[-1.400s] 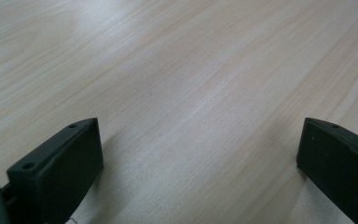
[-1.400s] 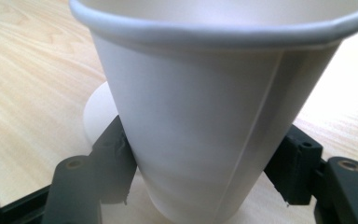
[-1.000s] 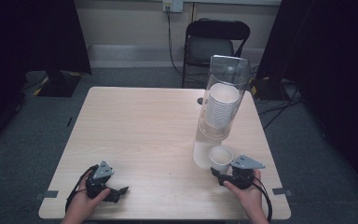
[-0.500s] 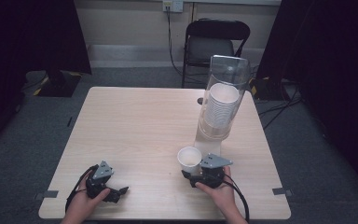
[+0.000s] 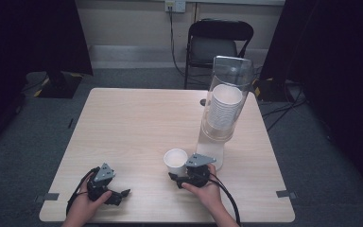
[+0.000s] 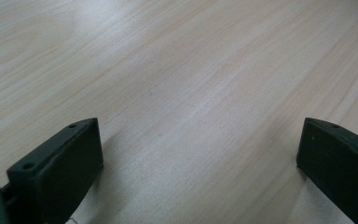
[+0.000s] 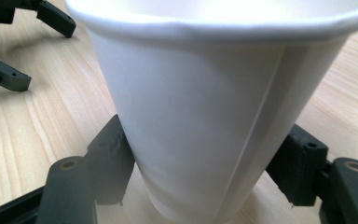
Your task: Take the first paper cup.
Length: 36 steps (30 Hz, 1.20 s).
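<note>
White paper cup (image 7: 205, 116) pinched upright low in my right gripper (image 5: 185, 176) for stability; left gripper (image 5: 108, 191) spread, idle on table (image 5: 132, 123).

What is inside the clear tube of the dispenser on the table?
The clear tube holds a stack of white paper cups, nested with rims upward; its upper part looks empty. How many cups there are, and what lies beneath the stack near the dispenser base, cannot be seen.

Matt white paper cup (image 7: 205, 116) on a pale wood-grain table (image 5: 123, 123); clear glossy plastic dispenser (image 5: 227, 101) at two o'clock.
</note>
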Tool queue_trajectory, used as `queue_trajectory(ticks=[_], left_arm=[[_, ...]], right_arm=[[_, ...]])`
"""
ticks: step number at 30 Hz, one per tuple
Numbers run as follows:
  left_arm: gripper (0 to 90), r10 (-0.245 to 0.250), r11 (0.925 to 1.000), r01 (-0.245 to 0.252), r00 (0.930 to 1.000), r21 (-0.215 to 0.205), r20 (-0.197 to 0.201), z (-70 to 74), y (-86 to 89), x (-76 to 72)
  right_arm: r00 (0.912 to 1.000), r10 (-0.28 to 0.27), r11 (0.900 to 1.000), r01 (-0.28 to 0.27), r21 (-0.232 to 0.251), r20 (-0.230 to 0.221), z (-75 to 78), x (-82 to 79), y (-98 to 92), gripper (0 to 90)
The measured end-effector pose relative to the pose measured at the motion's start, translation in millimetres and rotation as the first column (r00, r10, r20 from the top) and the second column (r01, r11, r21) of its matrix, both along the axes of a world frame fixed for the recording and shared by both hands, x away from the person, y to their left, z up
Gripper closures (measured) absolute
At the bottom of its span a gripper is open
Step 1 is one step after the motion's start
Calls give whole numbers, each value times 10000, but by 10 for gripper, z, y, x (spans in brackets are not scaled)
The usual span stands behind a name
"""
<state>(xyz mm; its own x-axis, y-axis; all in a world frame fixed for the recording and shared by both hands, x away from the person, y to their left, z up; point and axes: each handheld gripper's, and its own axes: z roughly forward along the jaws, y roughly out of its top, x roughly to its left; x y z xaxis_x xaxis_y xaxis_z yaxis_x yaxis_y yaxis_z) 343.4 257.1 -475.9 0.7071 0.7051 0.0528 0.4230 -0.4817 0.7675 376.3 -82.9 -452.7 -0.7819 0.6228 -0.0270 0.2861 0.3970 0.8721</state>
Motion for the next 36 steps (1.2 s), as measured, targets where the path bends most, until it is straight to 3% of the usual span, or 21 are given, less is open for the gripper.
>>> queue_trajectory(ticks=[2, 9, 14, 16, 21, 32, 36], left_arm=[[0, 9, 10000, -9, 10000, 4, 0, 0, 0, -1], [0, 20, 10000, -20, 10000, 15, 10, 0, -1, -1], [0, 4, 10000, -4, 10000, -11, 2, -1, -1, 0], [0, 12, 10000, -12, 10000, -8, 10, -1, -1, 0], [0, 29, 10000, -29, 10000, 26, 3, 1, -1, -2], [0, 13, 10000, -13, 10000, -4, 12, -1, -1, -1], [0, 5, 10000, -5, 10000, -10, 3, -1, -1, 0]], right_arm=[[10000, 35, 9999, -35, 112, -18, -7, 9, 29, 301], [9995, -23, 9998, 17, -189, -324, -36, 64, 122, 299], [9996, -123, 9997, 118, -223, -243, -38, 65, 121, 291], [9993, -307, 9994, 304, -147, -202, -29, 51, 82, 210], [9989, -429, 9984, 422, -366, -179, -13, -23, -26, 160], [9992, -360, 9984, 352, -452, -180, 15, -187, -362, 145], [9983, -574, 9983, 572, -139, -124, 66, -221, -540, 154]])
